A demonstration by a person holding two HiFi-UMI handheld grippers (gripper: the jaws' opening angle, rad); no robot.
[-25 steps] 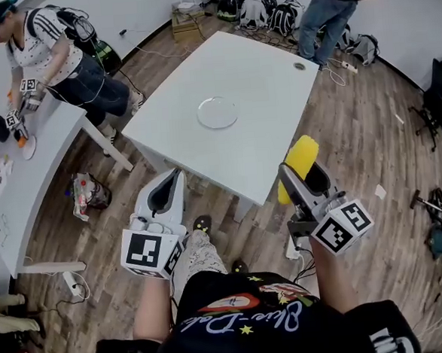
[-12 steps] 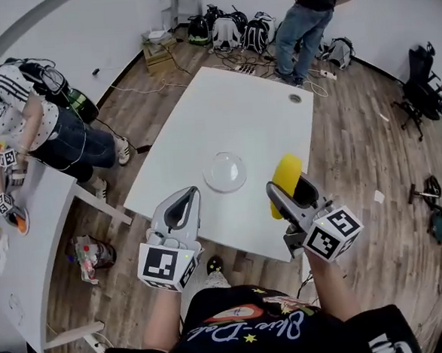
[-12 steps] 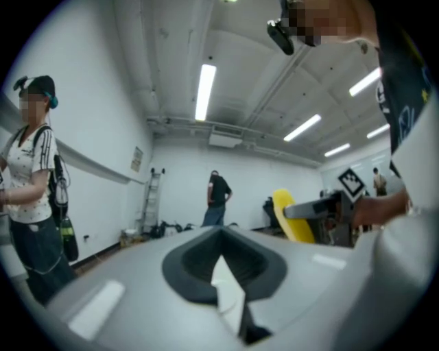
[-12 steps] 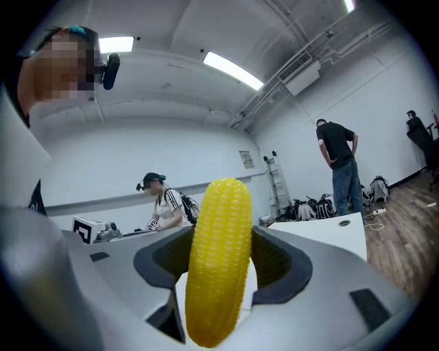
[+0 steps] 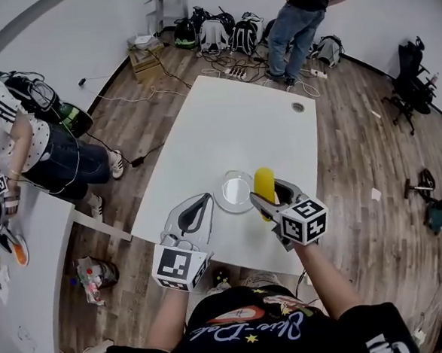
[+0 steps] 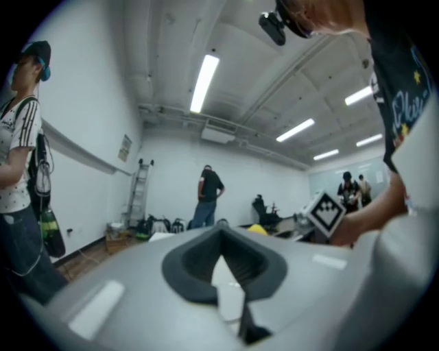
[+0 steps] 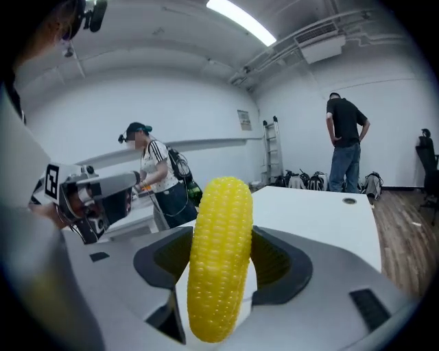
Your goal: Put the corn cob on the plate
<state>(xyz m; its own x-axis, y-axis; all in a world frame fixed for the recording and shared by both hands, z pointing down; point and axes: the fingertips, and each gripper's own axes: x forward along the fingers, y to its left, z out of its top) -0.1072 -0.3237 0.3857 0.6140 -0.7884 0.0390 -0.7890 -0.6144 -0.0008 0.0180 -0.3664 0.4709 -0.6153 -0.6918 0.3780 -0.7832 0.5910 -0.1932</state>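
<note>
A yellow corn cob stands upright between the jaws of my right gripper, which is shut on it. In the right gripper view the corn cob fills the middle, with the white table behind it. A clear round plate lies on the white table near its front edge, just left of the cob. My left gripper hangs over the table's front edge, left of the plate, shut and holding nothing. The left gripper view shows its jaws nearly touching.
A person works at a second white table at the left. Another person stands beyond the far end, next to backpacks and cables. A cable hole marks the table's far right corner. An office chair stands at the right.
The view has come up to the table. Both grippers, earlier over the floor, now hang over its front edge. The cob has moved next to the plate, still held.
</note>
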